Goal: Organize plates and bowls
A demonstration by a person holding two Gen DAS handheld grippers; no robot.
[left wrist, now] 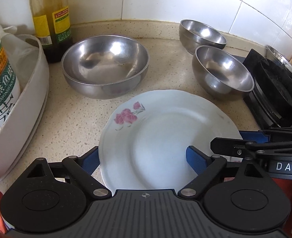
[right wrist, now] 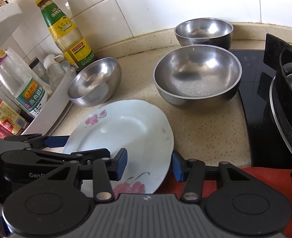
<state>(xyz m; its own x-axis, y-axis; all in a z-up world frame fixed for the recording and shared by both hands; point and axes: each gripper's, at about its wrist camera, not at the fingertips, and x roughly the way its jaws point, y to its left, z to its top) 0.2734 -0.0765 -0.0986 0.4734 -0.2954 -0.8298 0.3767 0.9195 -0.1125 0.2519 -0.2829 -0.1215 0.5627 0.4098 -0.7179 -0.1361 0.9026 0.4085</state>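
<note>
Left wrist view: left gripper open astride plate; right gripper spans its rim, grip unclear; three bowls beyond, bottles upper left.

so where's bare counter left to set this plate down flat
Bare counter lies between the plate, the nearest steel bowl and the black stove top. A narrower strip runs between the white rack, the big bowl and the plate. The back by the wall is crowded with bowls and bottles.
</note>
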